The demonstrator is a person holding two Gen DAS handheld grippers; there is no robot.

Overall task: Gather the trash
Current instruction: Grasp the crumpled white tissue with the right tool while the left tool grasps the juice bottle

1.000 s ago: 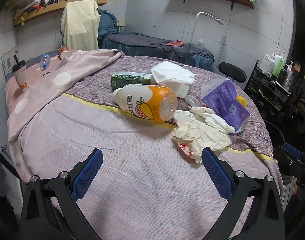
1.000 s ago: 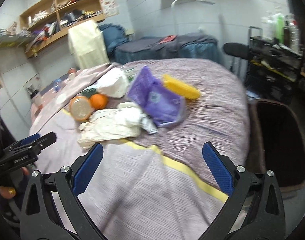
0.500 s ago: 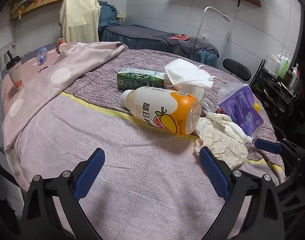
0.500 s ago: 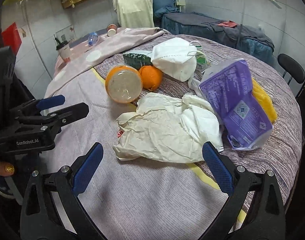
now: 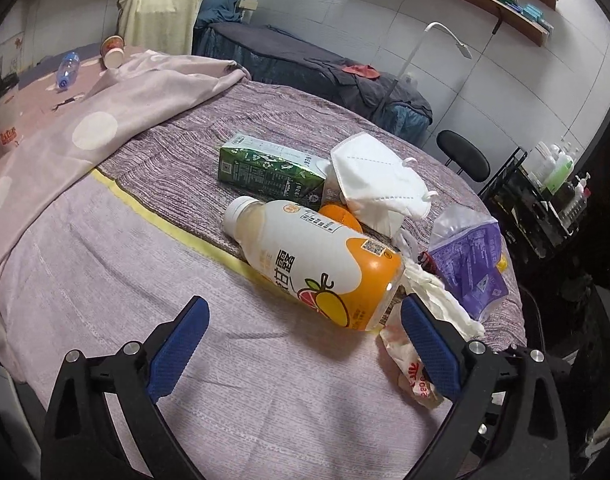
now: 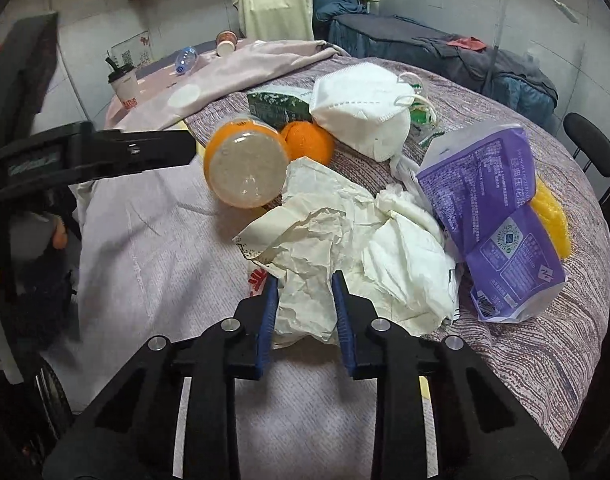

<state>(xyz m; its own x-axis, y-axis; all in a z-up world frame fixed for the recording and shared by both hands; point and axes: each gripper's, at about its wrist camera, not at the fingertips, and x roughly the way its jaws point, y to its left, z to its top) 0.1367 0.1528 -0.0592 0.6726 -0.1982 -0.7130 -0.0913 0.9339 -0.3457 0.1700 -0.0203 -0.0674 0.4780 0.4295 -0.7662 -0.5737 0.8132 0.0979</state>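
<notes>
The crumpled paper wrapper (image 6: 305, 248) lies at the centre of the right wrist view, straight ahead of the right gripper (image 6: 304, 292), whose blue pads are closing with the wrapper's near fold between them; the paper already bunches against both pads, so the grip looks made. The wrapper spreads from that fold up and to the right, toward the purple tissue pack (image 6: 489, 216), which it touches. The right hand is therefore the nearer one to it.

The left gripper (image 5: 303, 322) stands wide open over the bedspread (image 5: 105, 280), holding nothing. The juice bottle (image 5: 317, 264) lies just ahead of it, long axis running from its white cap at centre frame down to its orange base at lower right, slantwise to the jaws. That base touches the wrapper's edge, so lifting the paper may nudge the bottle.

Behind the bottle sit an orange (image 6: 307, 142), a green carton (image 5: 265, 172) and a white face mask (image 5: 377, 180), bunched close. A yellow packet (image 6: 553, 216) peeks from behind the tissue pack.
</notes>
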